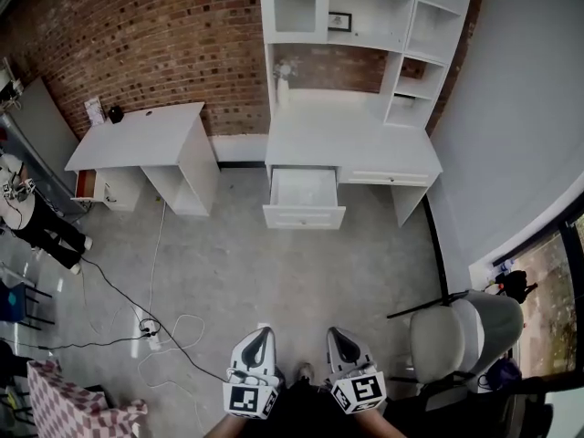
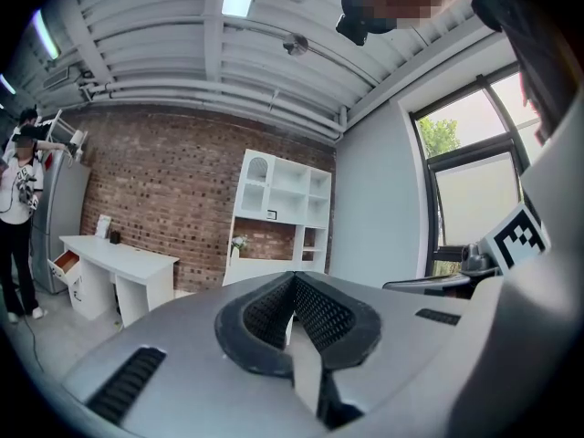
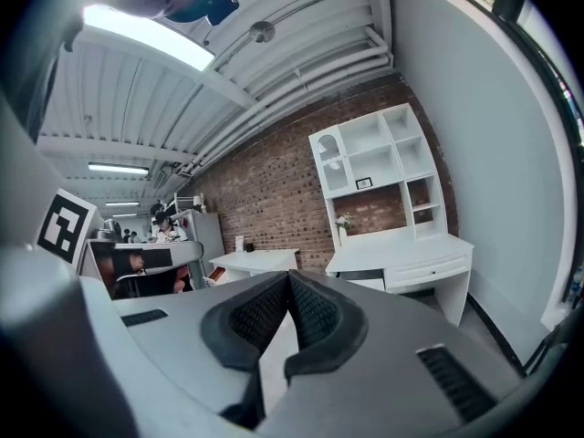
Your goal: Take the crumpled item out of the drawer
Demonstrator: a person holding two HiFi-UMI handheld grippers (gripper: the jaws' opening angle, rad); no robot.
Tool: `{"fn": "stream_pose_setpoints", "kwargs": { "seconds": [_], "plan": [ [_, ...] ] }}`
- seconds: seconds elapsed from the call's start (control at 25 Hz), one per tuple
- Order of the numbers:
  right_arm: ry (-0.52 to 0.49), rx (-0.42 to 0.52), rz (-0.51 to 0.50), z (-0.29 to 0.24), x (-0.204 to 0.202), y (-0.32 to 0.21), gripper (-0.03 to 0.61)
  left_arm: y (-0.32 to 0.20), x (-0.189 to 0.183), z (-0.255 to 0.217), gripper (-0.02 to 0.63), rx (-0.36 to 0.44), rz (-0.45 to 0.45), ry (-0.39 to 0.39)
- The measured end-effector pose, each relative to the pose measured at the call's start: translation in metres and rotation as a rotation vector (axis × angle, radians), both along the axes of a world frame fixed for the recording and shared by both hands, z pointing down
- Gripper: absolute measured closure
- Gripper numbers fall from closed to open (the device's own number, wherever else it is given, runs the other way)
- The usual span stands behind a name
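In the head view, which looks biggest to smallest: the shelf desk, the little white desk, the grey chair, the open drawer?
Biggest: shelf desk.
Next: little white desk and grey chair look about alike; the chair is nearer the camera, so I won't rank them.
Smallest: open drawer.

The head view looks from high up, forward and steeply down, across the grey floor (image 1: 274, 272) toward the brick wall (image 1: 137, 35). The white hutch desk (image 1: 351, 140) and the smaller white desk (image 1: 137, 140) stand against that wall, well away from the camera. The left gripper (image 1: 262, 332) and right gripper (image 1: 336, 334) sit at this view's bottom edge. Each gripper view sits low, just behind its own jaws, and tilts upward to take in the ceiling (image 2: 182, 44). All three views share the brick wall and both desks, seen from far off.
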State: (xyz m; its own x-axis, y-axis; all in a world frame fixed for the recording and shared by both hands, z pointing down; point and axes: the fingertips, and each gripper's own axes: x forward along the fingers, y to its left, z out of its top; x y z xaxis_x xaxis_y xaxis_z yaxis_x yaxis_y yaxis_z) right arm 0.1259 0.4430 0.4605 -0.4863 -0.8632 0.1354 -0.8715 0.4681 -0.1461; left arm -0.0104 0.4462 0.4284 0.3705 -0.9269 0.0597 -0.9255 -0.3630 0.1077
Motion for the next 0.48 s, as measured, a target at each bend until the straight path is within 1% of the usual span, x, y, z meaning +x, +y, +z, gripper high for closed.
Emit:
{"fn": "stream_pose_setpoints", "kwargs": {
  "seconds": [0.16,0.32,0.4,0.48],
  "plan": [
    [0.010,-0.014,-0.032,0.010,0.001,-0.033,0.565,-0.026,0.005,0.008,0.589,-0.016,-0.014,-0.015],
    [0.005,-0.031,-0.040,0.026,-0.007,-0.075,0.565,-0.074,-0.005,0.025,0.589,-0.035,-0.032,-0.007],
    [0.004,-0.036,-0.040,0.030,-0.011,-0.102,0.565,-0.102,-0.008,0.032,0.589,-0.043,-0.020,-0.001],
    [0.010,-0.036,-0.036,0.035,-0.012,-0.133,0.565,-0.134,-0.009,0.038,0.589,-0.039,0.012,-0.006]
  ]
}}
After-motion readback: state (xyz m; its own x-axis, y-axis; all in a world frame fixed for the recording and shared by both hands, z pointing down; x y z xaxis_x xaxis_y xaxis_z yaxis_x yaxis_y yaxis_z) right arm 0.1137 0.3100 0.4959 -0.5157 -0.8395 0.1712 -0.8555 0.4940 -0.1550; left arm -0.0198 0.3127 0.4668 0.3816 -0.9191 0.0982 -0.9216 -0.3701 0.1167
